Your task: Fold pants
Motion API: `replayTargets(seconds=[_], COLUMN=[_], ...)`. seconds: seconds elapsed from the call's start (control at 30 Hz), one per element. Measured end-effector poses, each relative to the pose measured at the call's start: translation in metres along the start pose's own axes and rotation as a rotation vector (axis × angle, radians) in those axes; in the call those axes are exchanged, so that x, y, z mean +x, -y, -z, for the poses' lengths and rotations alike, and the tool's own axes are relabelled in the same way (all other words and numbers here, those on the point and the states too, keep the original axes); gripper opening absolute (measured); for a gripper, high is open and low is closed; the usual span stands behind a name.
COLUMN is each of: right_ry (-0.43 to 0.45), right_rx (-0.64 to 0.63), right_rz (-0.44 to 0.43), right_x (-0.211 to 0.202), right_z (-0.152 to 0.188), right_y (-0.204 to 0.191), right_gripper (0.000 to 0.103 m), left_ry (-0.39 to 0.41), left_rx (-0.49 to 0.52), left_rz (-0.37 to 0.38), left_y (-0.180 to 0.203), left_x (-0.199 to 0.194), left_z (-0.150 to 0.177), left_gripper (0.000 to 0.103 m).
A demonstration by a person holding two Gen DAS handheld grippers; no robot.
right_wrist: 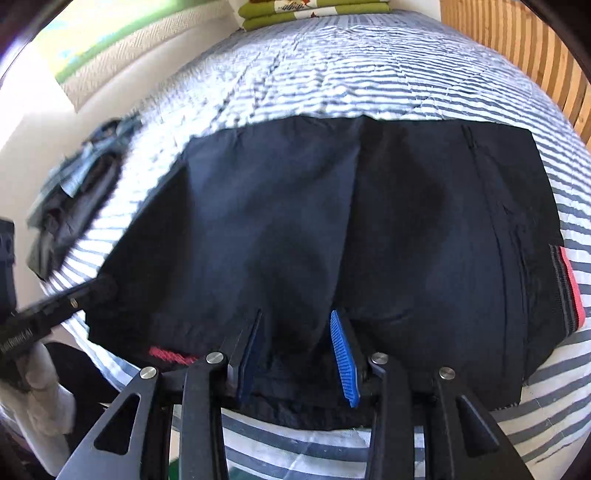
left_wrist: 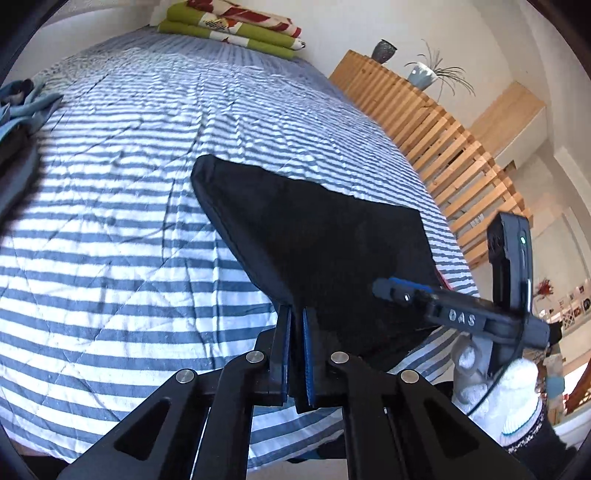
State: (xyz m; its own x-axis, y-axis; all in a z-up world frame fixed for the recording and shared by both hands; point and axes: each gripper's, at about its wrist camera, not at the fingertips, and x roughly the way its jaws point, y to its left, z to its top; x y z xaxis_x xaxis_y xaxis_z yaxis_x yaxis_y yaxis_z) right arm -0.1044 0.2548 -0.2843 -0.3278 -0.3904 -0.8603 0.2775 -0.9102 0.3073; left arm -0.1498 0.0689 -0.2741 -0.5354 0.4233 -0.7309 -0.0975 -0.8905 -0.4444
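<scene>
Black pants [left_wrist: 325,240] lie folded on a striped bedspread [left_wrist: 129,184]. My left gripper [left_wrist: 295,314] is shut on the near corner of the cloth, which rises from the bed into its jaws. In the right wrist view the pants [right_wrist: 406,240] fill the middle, with a red waistband stripe [right_wrist: 570,288] at the right edge and a red cord [right_wrist: 170,356] near the front. My right gripper [right_wrist: 295,314] stands over them with its blue pads apart and dark cloth in the gap, not pressed. It also shows from the left wrist, the right gripper [left_wrist: 384,288] held by a white-gloved hand [left_wrist: 509,398].
A heap of blue-grey clothes [right_wrist: 74,177] lies at the bed's left side. Folded green blankets [left_wrist: 236,26] sit at the far end. A slatted wooden frame [left_wrist: 424,122] with two pots on top runs along the right side. The left gripper [right_wrist: 85,291] shows blurred at the pants' left edge.
</scene>
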Motion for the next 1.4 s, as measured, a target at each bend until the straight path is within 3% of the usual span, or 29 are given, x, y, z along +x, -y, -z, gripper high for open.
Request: replayTargets(seconds=[0.13,0.23,0.3,0.4,0.6,0.7,0.83,1.03,1.23,1.4], right_ry=[0.08,0.074,0.031,-0.053,0.022,0.082,0.14,0.142,0.124,0.123], right_rx=[0.073,0.082,0.091,0.136,0.176,0.229,0.337,0.449,0.404,0.366], right_rz=[-0.083,-0.126,-0.075,-0.116,-0.198,-0.158,-0.112,-0.071,-0.06,-0.03], right_x=[-0.005,0.019,0.048,0.078,0.012,-0.036,-0.086,-0.094,-0.091,-0.091], right_z=[-0.046,-0.088,-0.107,-0.118,-0.109,-0.091,-0.057,-0.04,-0.05,-0.054], right_y=[0.013,0.013,0.015,0.026,0.069,0.114,0.177,0.227,0.221,0.213], right_gripper=[0.034,0.034,0.034,0.034,0.034,0.035,0.038,0.038,0.038,0.038], left_ry=[0.025,0.017,0.013,0.013,-0.036,-0.09,-0.182,-0.226,-0.194,-0.214], left_rx=[0.076,0.093,0.121,0.191,0.332,0.376,0.339,0.312,0.345,0.354], left_rz=[0.012,0.034,0.049,0.083,0.179,0.229,0.278,0.263,0.274,0.294], left_y=[0.027,0.042,0.058,0.087,0.157,0.191,0.226,0.243,0.249,0.251], left_x=[-0.008,-0.003,-0.001,0.007,0.042,0.075,0.136,0.194,0.188,0.197], left_z=[-0.009,-0.017,-0.02,-0.026,-0.035,-0.035,-0.033,-0.022,-0.021,-0.022], left_gripper=[0.006,0.006,0.005,0.006,0.006,0.006,0.006,0.006,0.006,0.008])
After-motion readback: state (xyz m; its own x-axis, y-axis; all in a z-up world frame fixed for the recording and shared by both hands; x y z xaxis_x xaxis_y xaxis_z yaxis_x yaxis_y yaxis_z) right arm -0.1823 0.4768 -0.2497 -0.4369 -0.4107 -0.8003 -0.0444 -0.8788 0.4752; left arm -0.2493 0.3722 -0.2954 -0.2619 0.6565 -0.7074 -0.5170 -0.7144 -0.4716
